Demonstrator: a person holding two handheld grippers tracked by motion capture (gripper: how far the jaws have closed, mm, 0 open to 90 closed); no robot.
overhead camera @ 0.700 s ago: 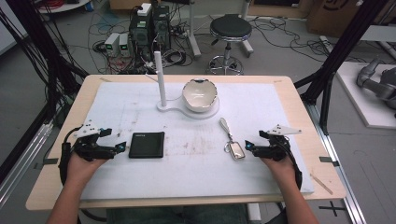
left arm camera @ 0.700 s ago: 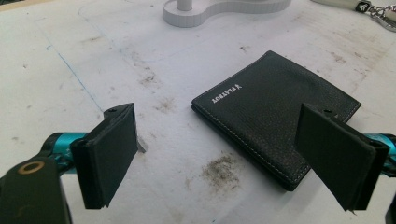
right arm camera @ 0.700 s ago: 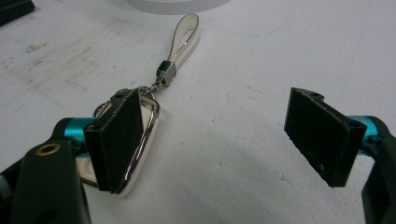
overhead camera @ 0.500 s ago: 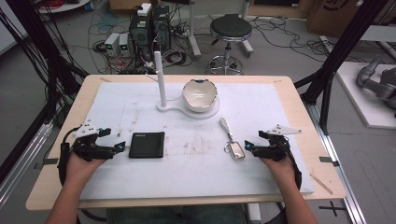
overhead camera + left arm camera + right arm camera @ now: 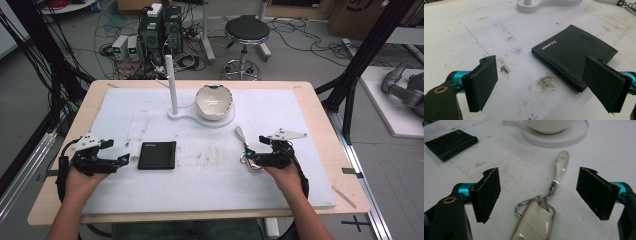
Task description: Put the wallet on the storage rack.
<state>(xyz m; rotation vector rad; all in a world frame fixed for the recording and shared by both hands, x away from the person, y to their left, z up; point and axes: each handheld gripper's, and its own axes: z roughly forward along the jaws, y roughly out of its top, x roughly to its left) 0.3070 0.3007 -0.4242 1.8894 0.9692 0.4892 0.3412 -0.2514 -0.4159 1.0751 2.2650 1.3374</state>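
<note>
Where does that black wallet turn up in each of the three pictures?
High view: the wallet lies left of centre, near the left tongs.
Left gripper view: right of centre, partly behind the right jaw.
Right gripper view: top left corner.
Shared landmark: the white stand.
</note>
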